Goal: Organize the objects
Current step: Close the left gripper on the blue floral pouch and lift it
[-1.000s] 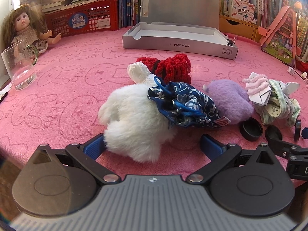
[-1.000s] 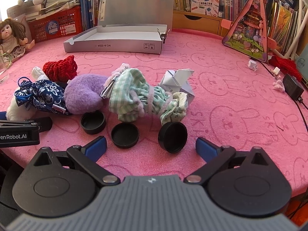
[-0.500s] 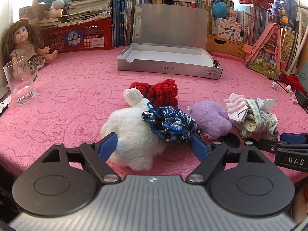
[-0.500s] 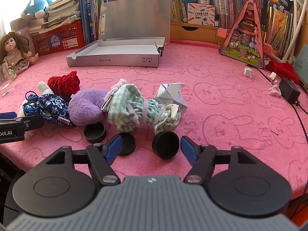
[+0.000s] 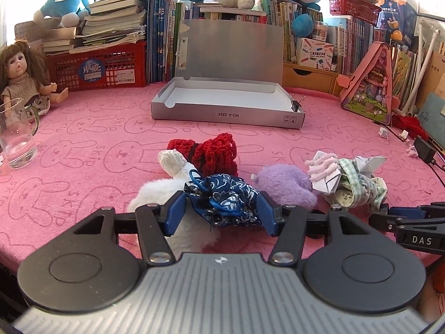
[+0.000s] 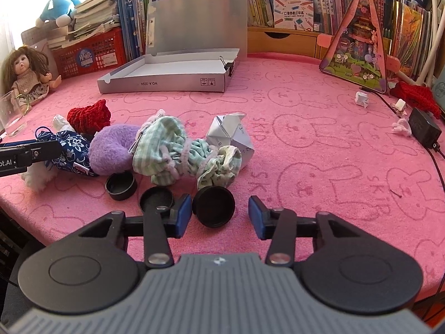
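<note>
The left tongs [image 5: 221, 213] are closing, and their blue pads already press on both sides of the navy floral pouch [image 5: 222, 199] at lower centre of the left view; it bunches between them. The right tongs [image 6: 220, 218] are closing too, around an upright black cap [image 6: 213, 206] at lower centre of the right view. One pad touches its left edge, but a gap shows on the other side, so it is not yet gripped.

The pouch lies on a white plush toy [image 5: 167, 194], just beside a purple plush [image 5: 286, 185] and in front of a red knitted piece [image 5: 211, 153]. Right of those sit a bundle of green checked cloth [image 6: 178, 150] and a folded paper shape [image 6: 230, 133]. The open grey box [image 5: 228, 105], the likely destination, stands well apart at upper centre on the pink table [image 5: 83, 144].

Risks, as a judgement: the pouch's blue cord could snag the white plush and drag it up. The cap, standing on edge, could roll or tip away if one pad pushes it before the other arrives.

Counted: three black caps, two plush toys, one pouch, one red knit, one cloth bundle, one paper shape, one box.
</note>
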Available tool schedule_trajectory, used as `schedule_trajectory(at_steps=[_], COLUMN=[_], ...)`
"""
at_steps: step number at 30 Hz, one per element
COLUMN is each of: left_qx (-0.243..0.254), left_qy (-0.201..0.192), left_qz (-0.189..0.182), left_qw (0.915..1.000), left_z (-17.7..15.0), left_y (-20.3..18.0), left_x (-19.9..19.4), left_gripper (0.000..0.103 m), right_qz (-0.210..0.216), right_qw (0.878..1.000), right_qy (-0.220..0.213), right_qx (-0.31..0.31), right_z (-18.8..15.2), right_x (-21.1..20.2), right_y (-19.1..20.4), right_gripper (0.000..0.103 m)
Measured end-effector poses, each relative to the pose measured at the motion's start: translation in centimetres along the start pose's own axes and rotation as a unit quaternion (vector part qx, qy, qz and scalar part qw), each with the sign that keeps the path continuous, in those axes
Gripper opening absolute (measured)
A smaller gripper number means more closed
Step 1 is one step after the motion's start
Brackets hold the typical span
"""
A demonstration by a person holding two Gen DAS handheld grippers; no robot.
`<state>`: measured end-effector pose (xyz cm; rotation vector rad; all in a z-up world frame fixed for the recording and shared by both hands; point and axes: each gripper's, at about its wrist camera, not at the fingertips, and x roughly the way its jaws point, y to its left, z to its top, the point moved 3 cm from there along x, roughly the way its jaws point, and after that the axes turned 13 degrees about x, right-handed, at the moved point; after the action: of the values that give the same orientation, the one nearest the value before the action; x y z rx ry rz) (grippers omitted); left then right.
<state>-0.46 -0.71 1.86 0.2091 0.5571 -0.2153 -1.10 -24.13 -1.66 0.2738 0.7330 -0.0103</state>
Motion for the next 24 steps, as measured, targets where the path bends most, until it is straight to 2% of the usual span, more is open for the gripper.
schedule_trajectory(at_steps=[2,9,14,21,22,24], left_qx=[0.005,0.023,0.068,0.105,0.106,0.108], left_qy=[-0.001,-0.006,-0.014,-0.022,-0.023,-0.024], left_qz=[0.003,0.004,0.034,0.056,0.058,0.06], left_qw=[1.0,0.9997,0.997,0.9926,0.9924,0.992], left_z=[0.0,0.3,0.4,0.1,0.1,0.1], left_y=[-0.1,-0.8,-1.8,-2.1,-2.1,-2.2], left_x=[0.1,1.1,2.2,3.8,4.0,4.0], left_gripper=[0.063,0.081,0.081,0.081,0.08,0.069], right_qz=[-0.003,0.014,0.015,0.015,0.015,0.016], right_qw=[1.0,1.0,0.999,0.999,0.999,0.999], right_qy=[-0.005,-0.01,-0.02,-0.027,-0.028,-0.029], right_qx=[-0.003,-0.009,-0.021,-0.033,-0.035,-0.037], right_z=[-0.1,-0.2,-0.1,-0.1,-0.1,-0.1], right_x=[0.0,-0.5,-1.0,-1.3,-1.3,-1.3], right_y=[0.1,1.1,2.0,2.8,2.9,3.0], right_gripper=[0.036,0.036,0.036,0.036,0.036,0.036])
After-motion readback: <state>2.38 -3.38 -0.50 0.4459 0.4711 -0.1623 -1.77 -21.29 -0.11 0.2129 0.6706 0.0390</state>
